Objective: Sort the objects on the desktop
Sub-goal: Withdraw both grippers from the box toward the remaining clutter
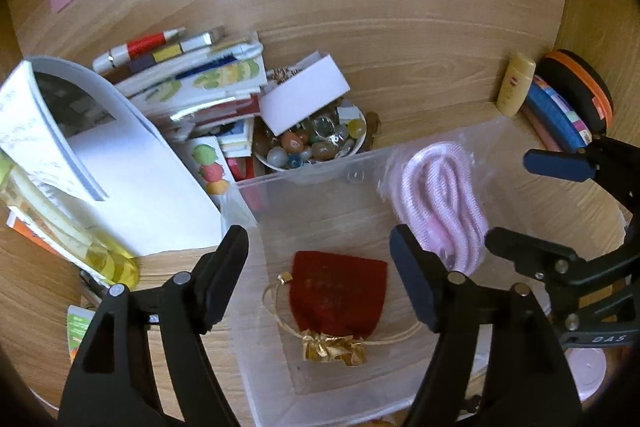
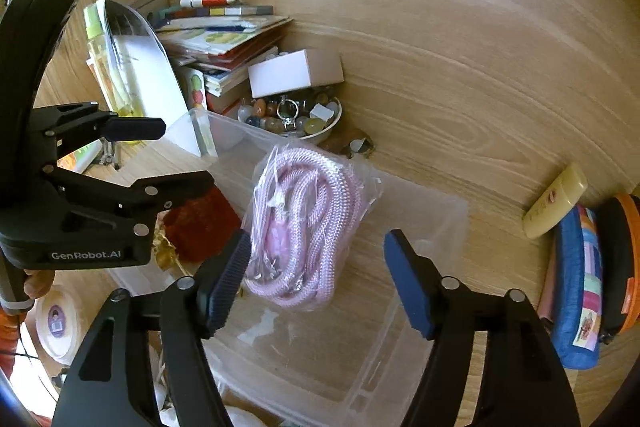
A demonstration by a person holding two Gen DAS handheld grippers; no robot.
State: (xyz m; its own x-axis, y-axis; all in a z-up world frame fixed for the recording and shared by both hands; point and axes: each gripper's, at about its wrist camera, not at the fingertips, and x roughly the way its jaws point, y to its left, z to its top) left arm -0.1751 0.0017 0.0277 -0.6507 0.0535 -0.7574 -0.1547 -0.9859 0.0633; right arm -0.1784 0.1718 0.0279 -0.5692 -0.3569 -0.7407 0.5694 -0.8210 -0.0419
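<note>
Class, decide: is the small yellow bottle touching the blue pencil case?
Touching. In the right wrist view the yellow bottle leans its lower end against the blue pencil case, with no wood visible between them.

Clear glossy plastic bin (image 1: pixel 320 187), woodgrain desk (image 1: pixel 400 27)

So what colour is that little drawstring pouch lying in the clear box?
Dark red pouch with a gold-coloured opening and cord, clearest in the left wrist view.

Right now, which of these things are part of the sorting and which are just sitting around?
In the job:
clear bin
red pouch, inside the bin
bagged pink rope, inside the bin

Lying about:
bowl of beads
book stack
yellow bottle
blue pouch
</note>
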